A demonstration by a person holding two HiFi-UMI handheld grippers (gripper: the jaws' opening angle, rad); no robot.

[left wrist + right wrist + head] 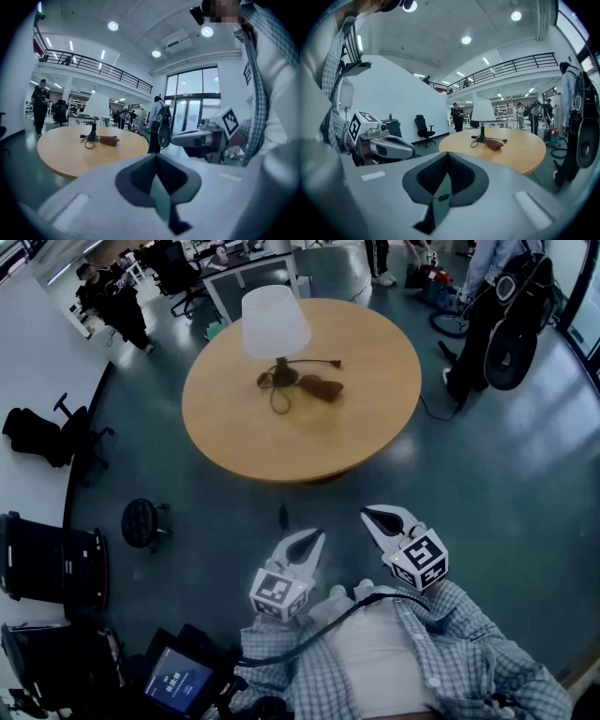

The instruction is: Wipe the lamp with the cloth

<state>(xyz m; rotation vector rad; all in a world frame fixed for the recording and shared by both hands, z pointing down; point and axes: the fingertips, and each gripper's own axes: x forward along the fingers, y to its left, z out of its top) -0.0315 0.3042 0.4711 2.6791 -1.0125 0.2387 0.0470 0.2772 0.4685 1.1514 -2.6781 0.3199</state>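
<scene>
A lamp with a white shade stands on the round wooden table, its dark cord looped by the base. A brown cloth lies bunched just right of the base. Both show again in the left gripper view, lamp and cloth, and in the right gripper view, lamp and cloth. My left gripper and right gripper hang side by side well short of the table, over the floor, both shut and holding nothing. Each gripper sees the other beside it.
Black office chairs and a round stool stand at the left. A person with hanging bags is right of the table. Other people and desks are in the background. Dark floor lies between me and the table.
</scene>
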